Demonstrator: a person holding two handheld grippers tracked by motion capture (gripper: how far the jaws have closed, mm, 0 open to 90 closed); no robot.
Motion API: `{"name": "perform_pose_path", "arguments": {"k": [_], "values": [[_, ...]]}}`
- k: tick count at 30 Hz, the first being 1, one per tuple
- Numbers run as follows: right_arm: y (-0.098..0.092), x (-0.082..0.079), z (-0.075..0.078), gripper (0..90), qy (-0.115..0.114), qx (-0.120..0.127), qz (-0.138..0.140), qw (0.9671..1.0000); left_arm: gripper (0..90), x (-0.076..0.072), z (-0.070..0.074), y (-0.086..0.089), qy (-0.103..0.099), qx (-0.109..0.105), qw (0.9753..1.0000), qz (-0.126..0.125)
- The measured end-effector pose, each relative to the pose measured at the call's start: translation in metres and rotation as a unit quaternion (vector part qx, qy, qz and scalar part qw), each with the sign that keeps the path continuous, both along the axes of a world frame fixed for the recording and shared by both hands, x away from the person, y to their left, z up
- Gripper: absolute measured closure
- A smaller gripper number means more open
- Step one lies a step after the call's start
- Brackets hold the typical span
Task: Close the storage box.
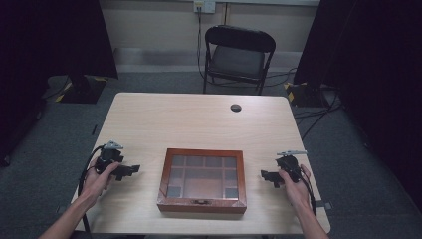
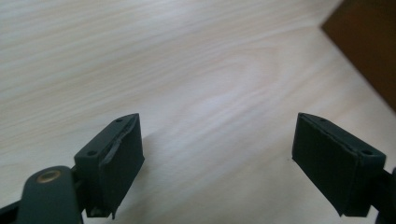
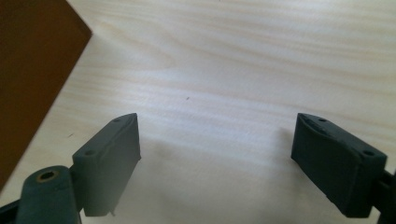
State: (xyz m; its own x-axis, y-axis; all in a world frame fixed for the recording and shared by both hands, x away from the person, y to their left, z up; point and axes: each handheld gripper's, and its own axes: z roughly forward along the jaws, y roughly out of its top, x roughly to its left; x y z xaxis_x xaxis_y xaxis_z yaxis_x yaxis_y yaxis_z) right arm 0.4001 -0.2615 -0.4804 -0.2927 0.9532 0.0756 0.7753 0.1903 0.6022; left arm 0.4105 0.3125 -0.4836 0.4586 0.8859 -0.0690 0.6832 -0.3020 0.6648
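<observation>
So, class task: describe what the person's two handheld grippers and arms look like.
Both the left gripper and the right gripper are black, each with a grey three-cornered plate on top and a trailing black cable. Their tongs end in flat, rectangular dark pads. The forearms are bare, with no sleeves visible.

Recording lab: black curtains (image 1: 54,35), cables (image 1: 318,112)

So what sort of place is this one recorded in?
Probably a lab or studio set up for recording, not a home: dark curtains flank a lone light wooden table, cables trail over grey carpet, and a black folding chair stands by a bare wall.
</observation>
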Motion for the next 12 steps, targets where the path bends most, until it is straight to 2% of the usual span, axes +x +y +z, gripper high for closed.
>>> {"name": "perform_pose_path", "arguments": {"k": [2,3,4,5,6,7,8,12], "values": [[0.001,-0.001,-0.004,13.7,-0.010,-0.003,-0.017,0.9998,16.0,0.001,-0.006,0.001,-0.016,0.008,0.9997,0.017],[0.001,-0.001,-0.007,13.7,-0.026,-0.011,-0.016,0.9995,16.0,0.001,-0.010,0.001,-0.017,0.007,0.9996,0.020],[0.003,-0.002,-0.009,12.6,-0.040,-0.027,-0.017,0.9987,14.2,0.001,-0.013,0.000,-0.032,0.020,0.9990,0.024],[0.004,-0.003,-0.013,6.1,-0.055,-0.032,-0.018,0.9978,12.6,0.001,-0.014,-0.001,-0.034,0.021,0.9990,0.023],[0.005,-0.004,-0.017,1.2,-0.067,-0.026,-0.018,0.9972,11.4,0.001,-0.015,-0.003,-0.035,0.017,0.9988,0.029],[0.006,-0.004,-0.021,0.0,-0.083,-0.023,-0.020,0.9961,9.4,0.001,-0.017,-0.005,-0.042,0.017,0.9985,0.031],[0.006,-0.005,-0.021,0.0,-0.081,-0.023,-0.020,0.9962,7.0,0.001,-0.019,-0.006,-0.050,0.011,0.9982,0.031],[0.008,-0.006,-0.021,0.0,-0.081,-0.023,-0.027,0.9961,3.3,0.001,-0.020,-0.007,-0.049,0.010,0.9981,0.037]]}}
